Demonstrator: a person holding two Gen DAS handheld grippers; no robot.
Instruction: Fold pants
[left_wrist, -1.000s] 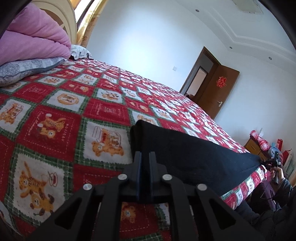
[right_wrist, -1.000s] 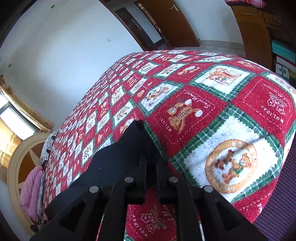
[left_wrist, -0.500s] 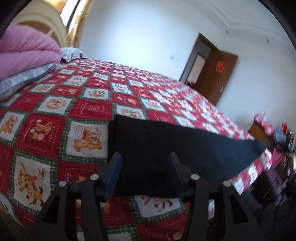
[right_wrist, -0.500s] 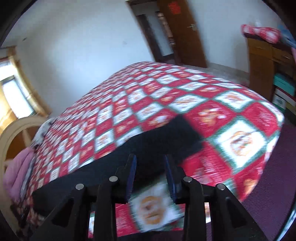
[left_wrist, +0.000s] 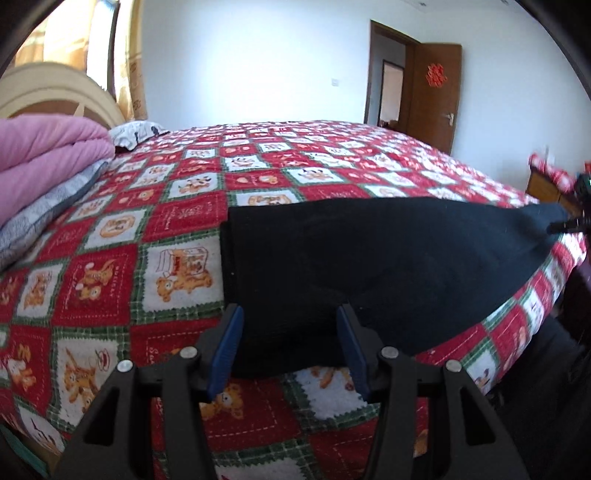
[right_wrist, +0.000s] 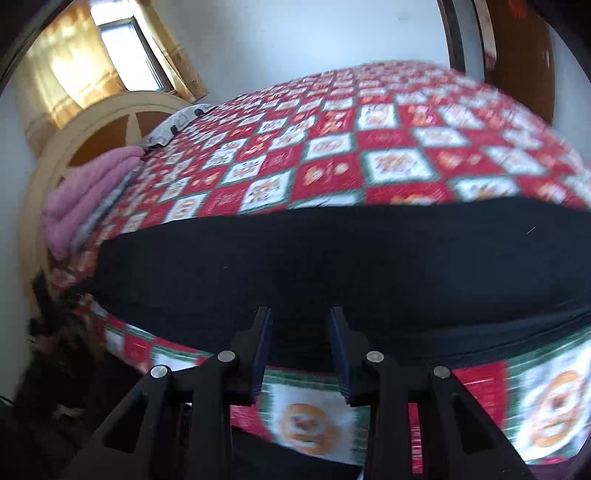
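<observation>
Nearest you, your left gripper has its jaws apart, blue pads either side of open air above the near edge of the black pants, nothing pinched; those jaws have just been opening and the cloth lies loose below them, not pressed. Your right gripper is likewise released, jaws parted over the pants near their front edge, pads not closing on fabric; they too have just been opening. Right view is motion-blurred, so the fine contact there is hard to read. The pants lie flat on the red-and-white checked bedspread near the bed's front edge, folded into one long dark band. Long axis runs left-right across both views, along the bed's near edge. In the left view the squared-off wide end sits at left, just ahead of the gripper, and the band tapers to a narrow end at far right by the bed corner. Which end is the waist, can't tell. Farther back, left side: a pink folded quilt stacked on a grey pillow by the cream headboard. Beyond the bed: white wall, a brown door standing open with a red ornament, and a curtained window.
</observation>
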